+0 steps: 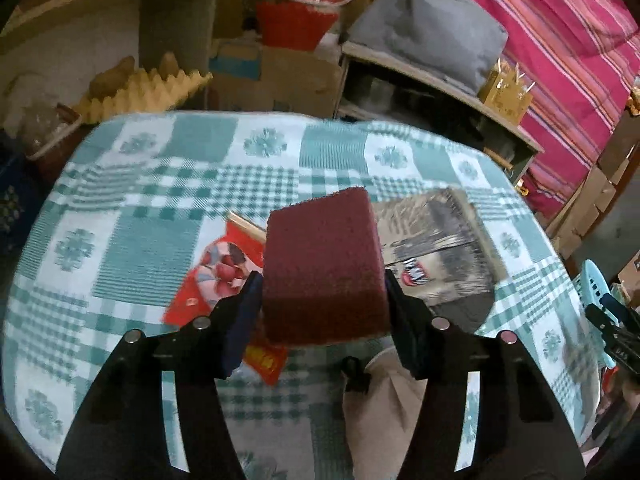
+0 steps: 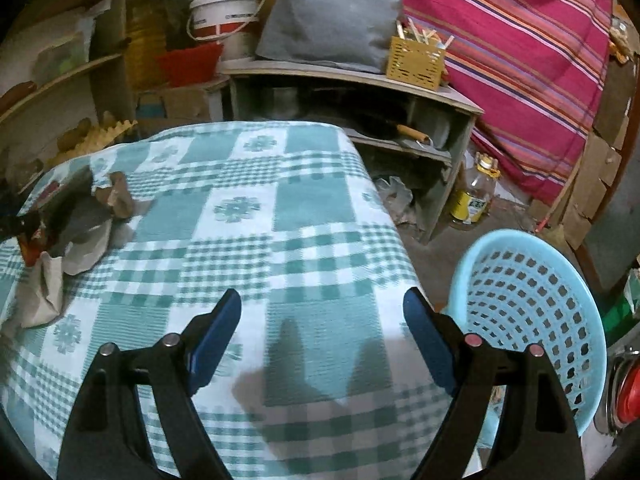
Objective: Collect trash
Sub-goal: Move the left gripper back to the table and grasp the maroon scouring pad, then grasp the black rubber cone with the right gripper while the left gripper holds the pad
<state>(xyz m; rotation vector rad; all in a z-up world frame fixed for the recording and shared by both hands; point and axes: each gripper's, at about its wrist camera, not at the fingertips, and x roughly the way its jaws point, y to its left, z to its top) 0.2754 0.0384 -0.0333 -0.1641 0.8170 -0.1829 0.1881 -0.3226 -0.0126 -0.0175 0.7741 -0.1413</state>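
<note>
Left wrist view: we see the left gripper (image 1: 322, 280) clamped on a maroon sponge block (image 1: 324, 264), jaws spread about the block's width, both blue pads pressed flat to its sides. The block is held above the checked tablecloth (image 1: 152, 184), not resting on it.

Taking the sponge block as landmark: just left of it and partly under it lies a red snack wrapper (image 1: 212, 276), flat on the cloth. Just right of it and behind sits a silver foil packet (image 1: 436, 240), blurred, print not readable. Below it, near the right finger, there's a crumpled brown paper bag (image 1: 384, 396) w/ a small black clip-like bit next to it; can't tell what that is. Far right of the block, at the frame edge, a sliver of the light blue basket (image 1: 596, 280) shows, along w/ part of the other gripper.

Right wrist view: our right gripper (image 2: 322, 312) has its jaws wide apart, nothing between the pads, nothing touched. It hangs over the tablecloth near the table's right edge; finger shadows fall on the cloth below. The blue basket is right beside the right finger, off the table edge, perforated wall facing us, tilted; no trash visible inside from here. The paper bag and other scraps lie well left of this gripper, at the far left of the cloth.

Beyond the table: a white bucket (image 2: 224, 12), grey cushion (image 2: 332, 20), striped pink cloth (image 2: 512, 40).
</note>
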